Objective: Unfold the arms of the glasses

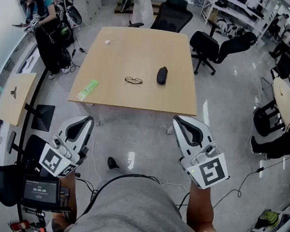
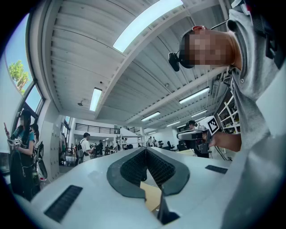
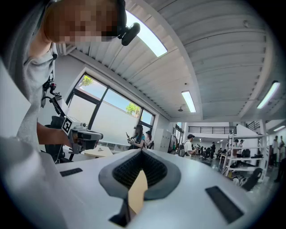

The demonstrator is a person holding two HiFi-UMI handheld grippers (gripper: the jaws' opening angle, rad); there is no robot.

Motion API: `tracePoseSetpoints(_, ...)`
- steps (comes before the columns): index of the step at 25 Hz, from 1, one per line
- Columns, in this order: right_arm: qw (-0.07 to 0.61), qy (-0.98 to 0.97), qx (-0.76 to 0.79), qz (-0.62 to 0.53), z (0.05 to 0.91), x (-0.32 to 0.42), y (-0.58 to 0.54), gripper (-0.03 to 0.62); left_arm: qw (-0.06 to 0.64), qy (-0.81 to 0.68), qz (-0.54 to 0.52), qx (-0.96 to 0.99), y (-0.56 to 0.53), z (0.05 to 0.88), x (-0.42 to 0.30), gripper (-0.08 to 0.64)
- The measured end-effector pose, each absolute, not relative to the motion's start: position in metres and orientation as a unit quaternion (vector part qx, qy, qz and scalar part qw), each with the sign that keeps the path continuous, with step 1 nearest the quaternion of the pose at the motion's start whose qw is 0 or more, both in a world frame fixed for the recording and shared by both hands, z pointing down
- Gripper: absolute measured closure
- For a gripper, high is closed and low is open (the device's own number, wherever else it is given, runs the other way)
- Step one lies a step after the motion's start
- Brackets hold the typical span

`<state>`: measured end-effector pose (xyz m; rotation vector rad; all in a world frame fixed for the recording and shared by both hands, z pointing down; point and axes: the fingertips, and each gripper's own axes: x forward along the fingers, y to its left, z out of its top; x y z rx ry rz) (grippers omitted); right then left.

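The glasses (image 1: 133,80) lie with their arms folded near the middle of the light wooden table (image 1: 119,60), and a black case (image 1: 161,75) sits just to their right. Both grippers hang in front of the person's body, well short of the table's near edge. My left gripper (image 1: 87,119) is shut with nothing between its jaws, and in the left gripper view (image 2: 145,150) it points up at the ceiling. My right gripper (image 1: 177,120) is likewise shut and empty, and the right gripper view (image 3: 142,152) faces the room and windows. Neither gripper view shows the glasses.
A green slip (image 1: 88,89) lies at the table's near left corner and a small white scrap (image 1: 107,42) at the far left. Black office chairs (image 1: 211,47) stand behind and right of the table. People (image 1: 44,23) stand at the left by a small side table (image 1: 15,96).
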<state>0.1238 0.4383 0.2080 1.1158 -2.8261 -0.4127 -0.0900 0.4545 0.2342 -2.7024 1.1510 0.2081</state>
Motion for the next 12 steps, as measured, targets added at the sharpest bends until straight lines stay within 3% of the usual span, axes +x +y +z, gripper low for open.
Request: tracePoseSetpoints(12,0.047,-0.916,0.377,-0.127,0.212,0.143,0.453,0.584,0.091,0.372,0.065,-0.921,0.468,0.239,-0.069,0.554)
